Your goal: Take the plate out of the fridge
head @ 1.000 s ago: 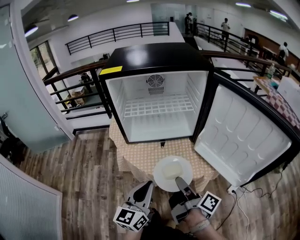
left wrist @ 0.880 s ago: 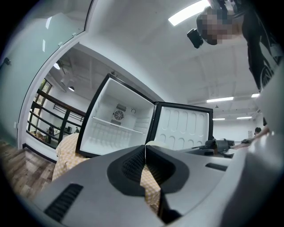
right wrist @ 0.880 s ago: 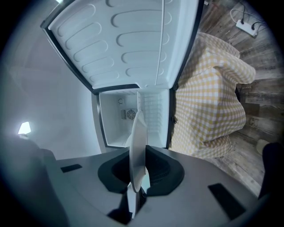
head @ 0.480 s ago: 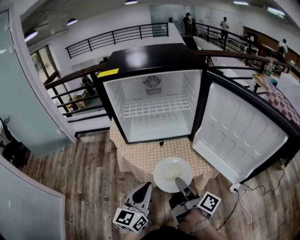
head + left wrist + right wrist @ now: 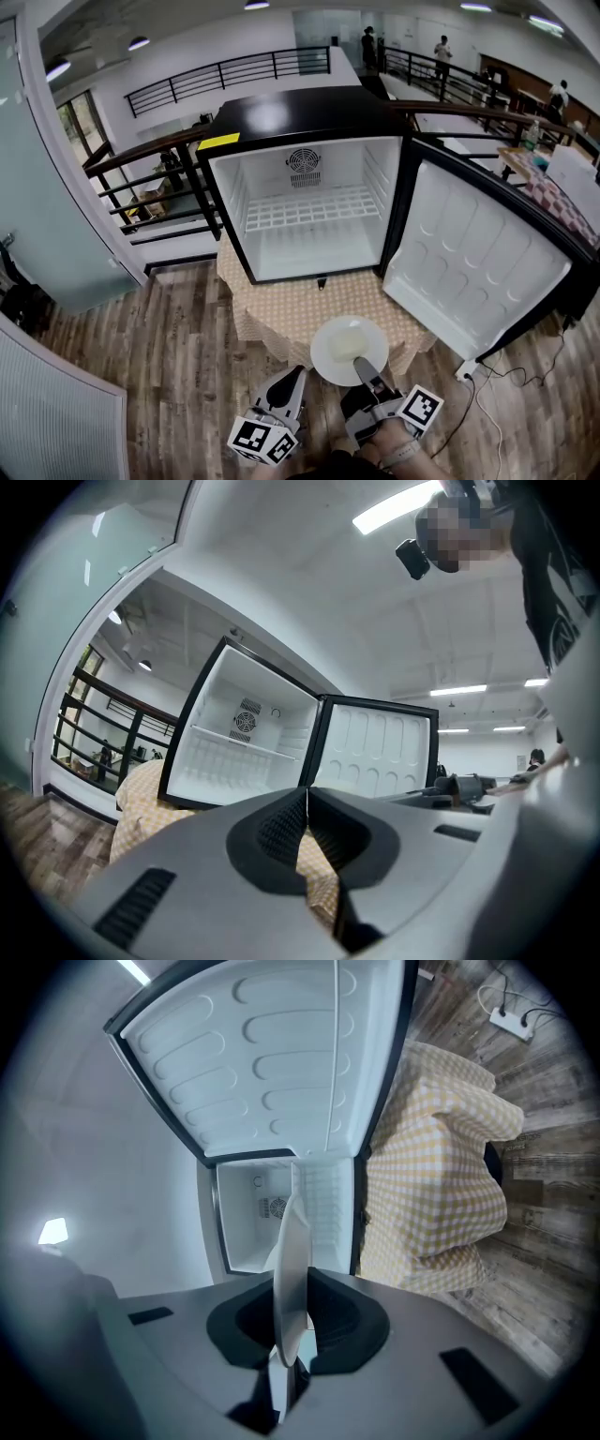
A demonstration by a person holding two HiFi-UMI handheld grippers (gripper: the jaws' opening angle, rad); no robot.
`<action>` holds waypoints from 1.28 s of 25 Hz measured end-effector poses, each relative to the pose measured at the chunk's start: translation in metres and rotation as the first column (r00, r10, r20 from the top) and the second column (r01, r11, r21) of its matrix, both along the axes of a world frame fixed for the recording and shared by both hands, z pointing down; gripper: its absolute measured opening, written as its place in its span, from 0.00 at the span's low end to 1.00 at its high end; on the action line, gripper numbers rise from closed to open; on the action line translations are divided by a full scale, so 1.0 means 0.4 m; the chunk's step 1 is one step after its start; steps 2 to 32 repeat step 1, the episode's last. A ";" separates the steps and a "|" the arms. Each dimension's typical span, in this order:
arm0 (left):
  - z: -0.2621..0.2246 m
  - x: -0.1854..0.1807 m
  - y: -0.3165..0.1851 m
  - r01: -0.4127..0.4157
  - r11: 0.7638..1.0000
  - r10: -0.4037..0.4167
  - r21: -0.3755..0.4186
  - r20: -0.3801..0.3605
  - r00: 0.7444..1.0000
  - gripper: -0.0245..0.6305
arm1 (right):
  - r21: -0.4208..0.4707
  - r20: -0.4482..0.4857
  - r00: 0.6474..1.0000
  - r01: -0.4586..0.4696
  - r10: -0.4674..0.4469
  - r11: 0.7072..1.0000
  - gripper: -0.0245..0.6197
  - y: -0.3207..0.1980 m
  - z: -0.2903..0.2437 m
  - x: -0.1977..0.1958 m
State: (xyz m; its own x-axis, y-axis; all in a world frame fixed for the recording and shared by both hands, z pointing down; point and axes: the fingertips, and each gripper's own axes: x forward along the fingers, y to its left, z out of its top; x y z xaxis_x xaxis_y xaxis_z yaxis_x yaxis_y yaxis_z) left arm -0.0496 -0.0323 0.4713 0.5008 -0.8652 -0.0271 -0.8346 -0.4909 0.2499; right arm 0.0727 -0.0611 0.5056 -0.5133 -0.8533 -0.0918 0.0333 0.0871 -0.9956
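**Left gripper** (image 5: 292,377): nearest the person, low and left of centre. Jaws pressed together with nothing between them; idle, pointing toward the fridge.

**Right gripper** (image 5: 362,364): beside the left one. Jaws clamped on the plate's near rim; in the right gripper view (image 5: 292,1340) the rim sits pinched between the dark pads.

**Plate** (image 5: 345,347): the task's item.
- Round, white and shallow, with a thin rim.
- A pale, faintly yellow patch lies at its centre; whether that is food or glare cannot be told.
- Held roughly level in the head view and seen edge-on (image 5: 292,1260) in the right gripper view.
- It is over the near edge of the table, well outside the fridge. Whether it touches the cloth cannot be told.

**Table** (image 5: 272,314): covered in yellow checked cloth, with the fridge standing on it.

**Fridge** (image 5: 309,112): a small black cabinet with a white interior. It has one wire shelf (image 5: 314,210) and a fan (image 5: 305,167) on the back wall. Nothing shows on the shelf or on the floor of the cabinet.

**Door** (image 5: 478,262): swung fully open to the right, white moulded liner facing out.

**Status**: by these views the removal itself is done, since the plate is out of the cabinet and in hand. What probably remains is setting it down on the cloth. The door stands open.
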 end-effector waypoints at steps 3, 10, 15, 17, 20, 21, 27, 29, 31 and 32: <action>-0.001 -0.004 0.006 -0.001 1.000 0.001 0.001 0.000 1.000 0.06 | 0.001 -0.001 1.000 -0.003 0.003 1.000 0.12 0.005 0.001 -0.002; -0.001 -0.004 0.006 -0.001 1.000 0.001 0.001 0.000 1.000 0.06 | 0.001 -0.001 1.000 -0.003 0.003 1.000 0.12 0.005 0.001 -0.002; -0.001 -0.004 0.006 -0.001 1.000 0.001 0.001 0.000 1.000 0.06 | 0.001 -0.001 1.000 -0.003 0.003 1.000 0.12 0.005 0.001 -0.002; -0.001 -0.004 0.006 -0.001 1.000 0.001 0.001 0.000 1.000 0.06 | 0.001 -0.001 1.000 -0.003 0.003 1.000 0.12 0.005 0.001 -0.002; -0.001 -0.004 0.006 -0.001 1.000 0.001 0.001 0.000 1.000 0.06 | 0.001 -0.001 1.000 -0.003 0.003 1.000 0.12 0.005 0.001 -0.002; -0.001 -0.004 0.006 -0.001 1.000 0.001 0.001 0.000 1.000 0.06 | 0.001 -0.001 1.000 -0.003 0.003 1.000 0.12 0.005 0.001 -0.002; -0.001 -0.004 0.006 -0.001 1.000 0.001 0.001 0.000 1.000 0.06 | 0.001 -0.001 1.000 -0.003 0.003 1.000 0.12 0.005 0.001 -0.002; -0.001 -0.004 0.006 -0.001 1.000 0.001 0.001 0.000 1.000 0.06 | 0.001 -0.001 1.000 -0.003 0.003 1.000 0.12 0.005 0.001 -0.002; -0.001 -0.004 0.006 -0.001 1.000 0.001 0.001 0.000 1.000 0.06 | 0.001 -0.001 1.000 -0.003 0.003 1.000 0.12 0.005 0.001 -0.002; -0.001 -0.004 0.006 -0.001 1.000 0.001 0.001 0.000 1.000 0.06 | 0.001 -0.001 1.000 -0.003 0.003 1.000 0.12 0.005 0.001 -0.002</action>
